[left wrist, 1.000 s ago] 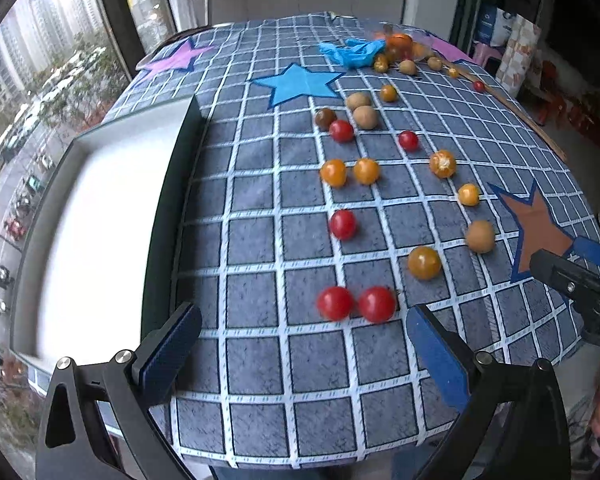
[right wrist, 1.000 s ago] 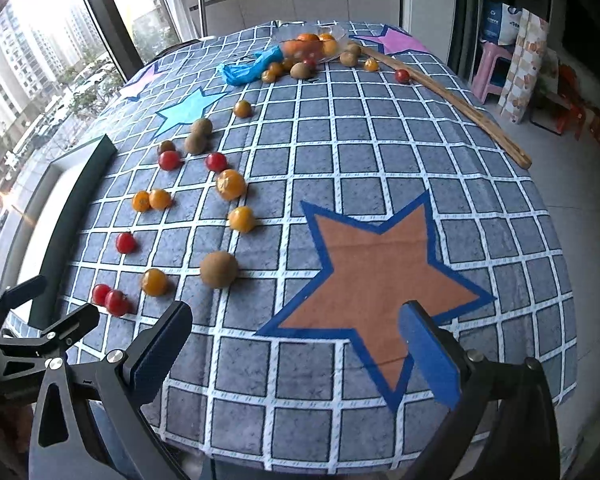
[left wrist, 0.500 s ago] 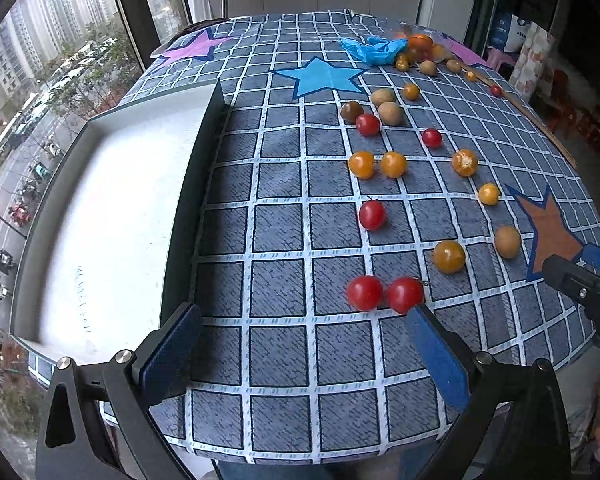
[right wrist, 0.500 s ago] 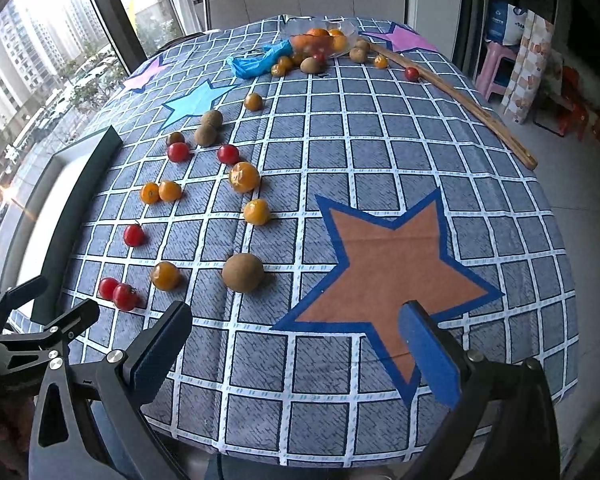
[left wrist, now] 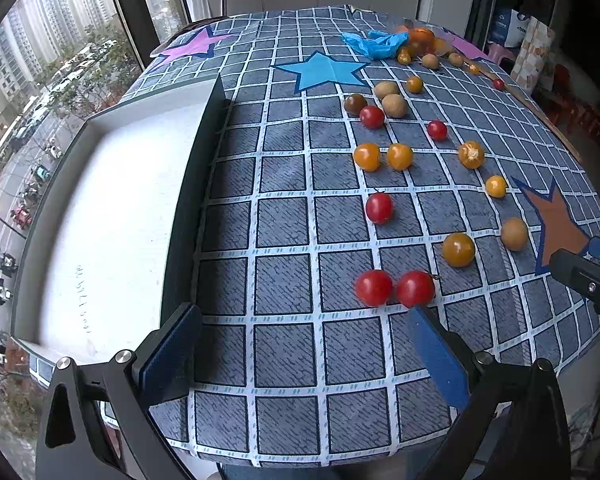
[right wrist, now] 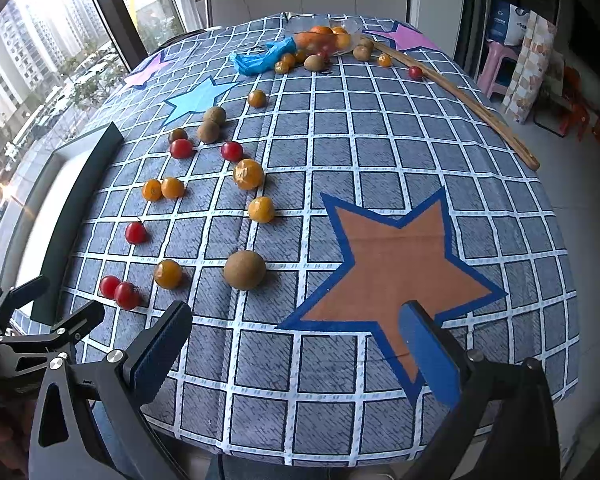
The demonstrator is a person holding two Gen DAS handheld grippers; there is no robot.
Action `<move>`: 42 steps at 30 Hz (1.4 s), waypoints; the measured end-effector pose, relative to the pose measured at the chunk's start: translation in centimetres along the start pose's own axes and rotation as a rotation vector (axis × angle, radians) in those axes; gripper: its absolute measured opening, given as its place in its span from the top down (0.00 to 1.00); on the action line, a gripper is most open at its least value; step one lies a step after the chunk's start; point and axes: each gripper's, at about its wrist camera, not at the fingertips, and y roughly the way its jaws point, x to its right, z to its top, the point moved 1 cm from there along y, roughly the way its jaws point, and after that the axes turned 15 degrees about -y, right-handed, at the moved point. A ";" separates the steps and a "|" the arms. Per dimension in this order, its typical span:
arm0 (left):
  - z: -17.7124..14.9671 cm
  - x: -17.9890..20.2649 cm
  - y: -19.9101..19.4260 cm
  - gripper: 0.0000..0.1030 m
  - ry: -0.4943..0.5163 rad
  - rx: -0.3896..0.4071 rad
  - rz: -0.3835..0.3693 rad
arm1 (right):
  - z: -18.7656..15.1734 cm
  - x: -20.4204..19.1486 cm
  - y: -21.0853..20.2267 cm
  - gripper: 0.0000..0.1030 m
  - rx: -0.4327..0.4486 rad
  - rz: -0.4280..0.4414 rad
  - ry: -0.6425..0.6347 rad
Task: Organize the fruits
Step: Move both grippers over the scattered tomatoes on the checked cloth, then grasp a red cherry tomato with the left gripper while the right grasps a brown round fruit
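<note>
Small fruits lie scattered on a blue grid tablecloth: two red tomatoes [left wrist: 394, 288] nearest the front, an orange one [left wrist: 458, 249], another red tomato [left wrist: 379, 208], a brown round fruit [right wrist: 244, 269] and several more farther back. My left gripper [left wrist: 304, 352] is open and empty, its right pad just in front of the two red tomatoes. My right gripper [right wrist: 296, 350] is open and empty near the table's front edge, over the orange star [right wrist: 392, 264]. A white tray [left wrist: 112, 216] with a dark rim lies at the left.
A clear bowl of oranges [right wrist: 320, 38], a crumpled blue bag [right wrist: 262, 58] and more small fruits sit at the far end. A long wooden stick [right wrist: 464, 100] lies along the right edge. Windows are to the left, stools and bags to the right.
Both grippers have moved forward and lower toward the table. The left gripper's pad now sits close to the two red tomatoes. Both stay open; no fruit has moved.
</note>
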 end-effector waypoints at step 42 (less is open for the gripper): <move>-0.1 1.3 2.2 0.07 0.095 0.019 0.008 | 0.5 -1.5 2.9 0.01 -0.050 0.034 -0.055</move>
